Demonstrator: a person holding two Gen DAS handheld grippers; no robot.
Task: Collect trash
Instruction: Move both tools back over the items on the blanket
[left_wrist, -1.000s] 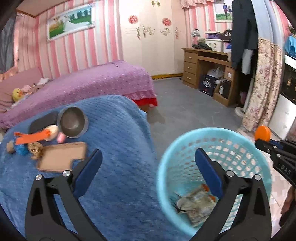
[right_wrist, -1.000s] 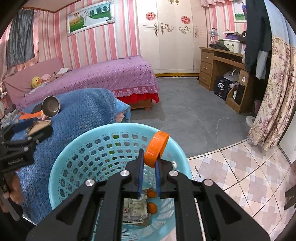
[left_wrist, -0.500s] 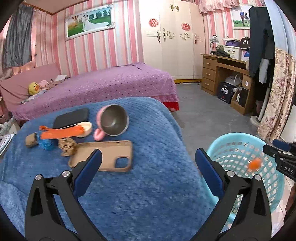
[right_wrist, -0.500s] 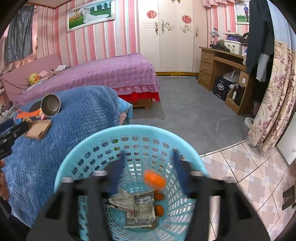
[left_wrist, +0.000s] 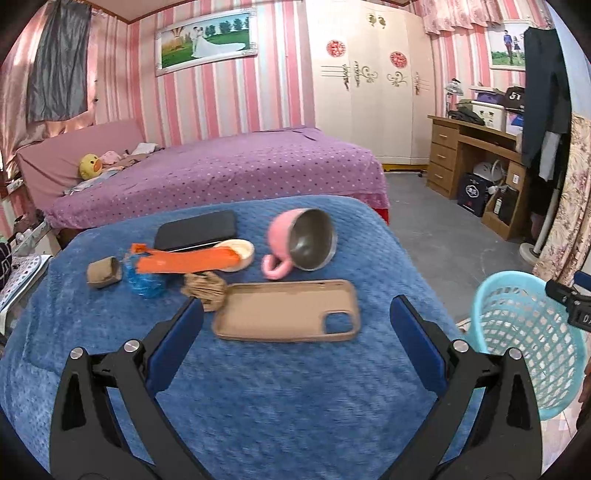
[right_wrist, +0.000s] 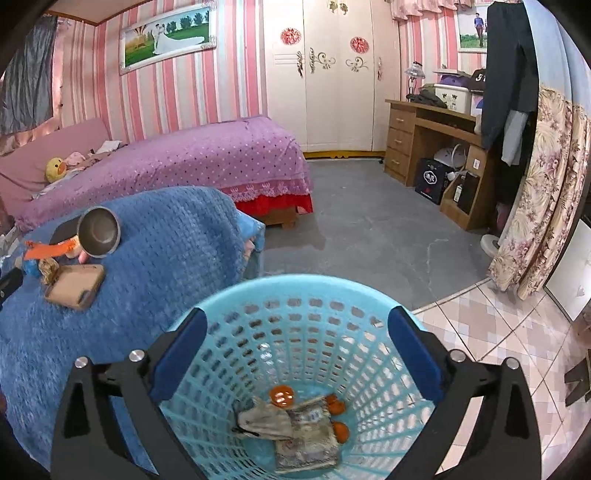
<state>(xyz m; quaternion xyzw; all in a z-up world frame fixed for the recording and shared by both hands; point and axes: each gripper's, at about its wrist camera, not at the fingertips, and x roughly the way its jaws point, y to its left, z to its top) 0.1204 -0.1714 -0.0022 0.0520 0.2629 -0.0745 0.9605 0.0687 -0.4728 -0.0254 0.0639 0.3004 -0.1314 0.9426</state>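
Between pickups. Right hand-held gripper (right_wrist: 295, 354) spread, empty, above the blue basket (right_wrist: 295, 291) holding orange cap (right_wrist: 282, 395) and wrappers. Left hand-held gripper (left_wrist: 295, 343) spread over the desk (left_wrist: 295, 406). Next, probably: pinch brown crumpled scrap (left_wrist: 205, 290) left of the basket, bypassing phone case (left_wrist: 288, 310).

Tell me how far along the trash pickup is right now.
Partly done: the blue basket already holds wrappers and an orange cap. Nothing is in hand; right gripper is open above the basket, left gripper open over the blanket. Left: the orange wrapper, blue wad and brown scraps.
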